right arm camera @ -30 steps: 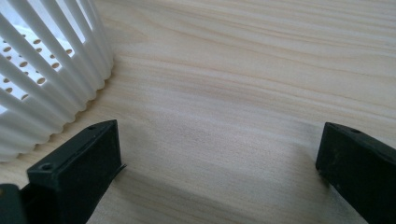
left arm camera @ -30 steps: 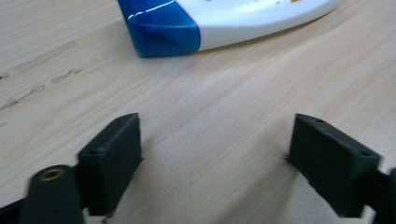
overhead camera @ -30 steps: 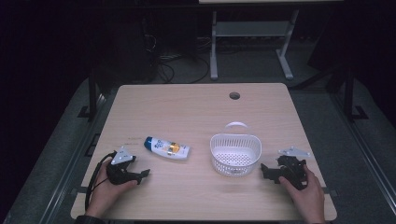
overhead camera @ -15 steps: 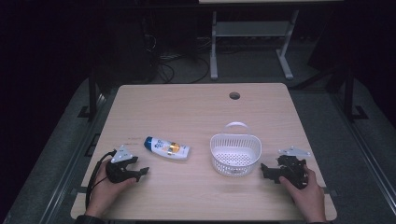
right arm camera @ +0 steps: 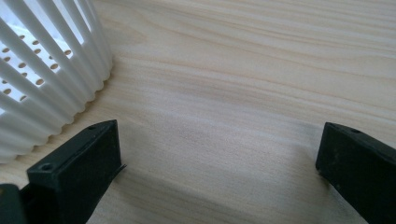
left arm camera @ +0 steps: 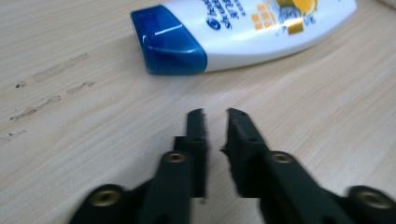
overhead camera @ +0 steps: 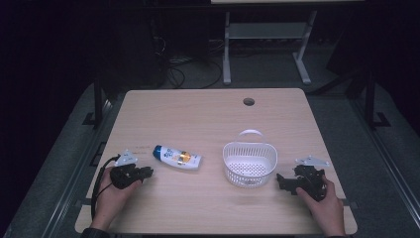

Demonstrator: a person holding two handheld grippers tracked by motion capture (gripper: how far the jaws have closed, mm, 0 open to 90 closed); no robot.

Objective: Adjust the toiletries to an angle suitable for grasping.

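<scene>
Left gripper [left arm camera: 214,114] low — fingers together (nothing between).

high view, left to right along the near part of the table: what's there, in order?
left claw → shampoo bottle → white basket → right claw

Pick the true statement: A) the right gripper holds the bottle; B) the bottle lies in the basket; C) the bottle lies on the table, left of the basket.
C: the bottle lies flat on the table, apart from the basket to its right.
</scene>
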